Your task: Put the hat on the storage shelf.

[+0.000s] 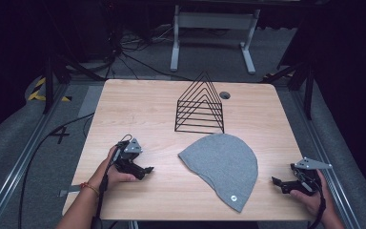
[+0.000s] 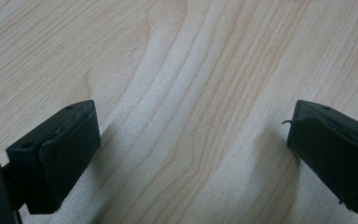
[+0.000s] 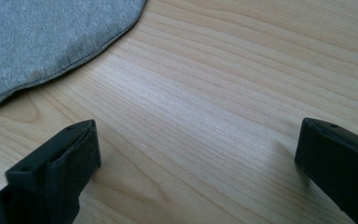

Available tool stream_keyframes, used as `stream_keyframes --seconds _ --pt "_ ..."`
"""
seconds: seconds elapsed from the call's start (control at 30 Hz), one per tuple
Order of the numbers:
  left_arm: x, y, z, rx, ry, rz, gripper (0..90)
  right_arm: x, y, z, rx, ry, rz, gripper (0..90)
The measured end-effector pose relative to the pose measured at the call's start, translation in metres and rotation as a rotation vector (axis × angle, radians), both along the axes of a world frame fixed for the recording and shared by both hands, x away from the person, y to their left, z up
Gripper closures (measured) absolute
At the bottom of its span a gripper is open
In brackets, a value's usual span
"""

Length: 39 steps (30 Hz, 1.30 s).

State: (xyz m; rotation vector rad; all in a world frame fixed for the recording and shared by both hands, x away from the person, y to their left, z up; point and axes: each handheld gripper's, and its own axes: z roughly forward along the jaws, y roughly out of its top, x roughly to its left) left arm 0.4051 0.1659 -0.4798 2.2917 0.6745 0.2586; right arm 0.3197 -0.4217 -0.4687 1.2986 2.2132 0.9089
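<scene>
Beanie (image 1: pixel 221 167) lies flat on the desk (image 1: pixel 138 105), long axis running far-left to near-right. Left gripper (image 1: pixel 144 171) and right gripper (image 1: pixel 277 182) rest spread, flanking it.

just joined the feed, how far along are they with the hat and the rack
Nothing looks done yet. The grey hat lies flat on the table, in front of the black wire rack. The left gripper and right gripper are both open, holding nothing, on either side of the hat. Everything is left.

A black "4" (image 1: pixel 60 134) is marked on the grey floor (image 1: pixel 38 157), left of the table (image 1: pixel 138 102). Nothing else is legible.
</scene>
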Motion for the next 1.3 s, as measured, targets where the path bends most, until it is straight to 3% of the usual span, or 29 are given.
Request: stream_keyframes --seconds 0.1,0.3,0.37,0.43,0.5,0.57,0.6,0.77,0.87,0.93,1.0,1.13,1.23,1.27,1.3 --pt "-0.001 0.000 0.000 -0.009 0.002 0.018 5.6 0.000 0.000 0.000 0.000 0.001 -0.001 0.0" --pt "-0.001 0.004 0.003 -0.032 -0.005 0.009 20.9 0.000 0.000 0.001 0.004 -0.001 -0.016 2.7" --pt "-0.002 0.001 0.005 -0.026 -0.013 -0.015 30.4 -0.001 -0.002 0.001 0.014 -0.023 -0.036 16.2" --pt "-0.002 -0.003 0.006 -0.014 -0.025 -0.040 32.3 -0.002 -0.005 0.002 0.023 -0.039 -0.041 22.9" --pt "-0.003 -0.008 0.008 0.009 -0.048 -0.076 40.1 -0.002 -0.006 0.004 0.037 -0.048 -0.033 37.9" --pt "-0.004 -0.011 0.010 0.014 -0.054 -0.101 42.2 -0.003 -0.004 0.007 0.054 -0.052 -0.016 41.7" --pt "-0.004 -0.012 0.012 0.007 -0.033 -0.113 42.5 -0.003 -0.001 0.009 0.058 -0.056 -0.006 45.0" --pt "-0.002 -0.012 0.025 -0.074 -0.043 -0.091 39.0 -0.006 0.019 0.022 0.079 -0.072 0.065 51.8" --pt "0.004 -0.017 0.035 -0.143 -0.001 -0.105 37.7 -0.005 0.037 0.031 0.076 -0.073 0.115 53.5" --pt "0.007 -0.023 0.044 -0.186 0.003 -0.114 37.2 -0.004 0.049 0.037 0.085 -0.070 0.143 53.6" --pt "0.009 -0.032 0.051 -0.170 -0.023 -0.128 37.2 -0.004 0.059 0.042 0.098 -0.075 0.164 54.9" --pt "0.017 -0.062 0.059 -0.130 -0.061 -0.173 38.2 0.002 0.084 0.043 0.070 -0.068 0.185 60.6" --pt "0.026 -0.084 0.051 -0.104 -0.070 -0.191 41.5 0.003 0.095 0.040 0.058 -0.051 0.197 66.9" --pt "0.026 -0.084 0.051 -0.104 -0.070 -0.191 43.5 0.003 0.095 0.040 0.058 -0.051 0.197 66.9" --pt "0.031 -0.096 0.043 -0.085 -0.054 -0.198 45.3 0.001 0.101 0.035 0.034 -0.046 0.208 71.5"
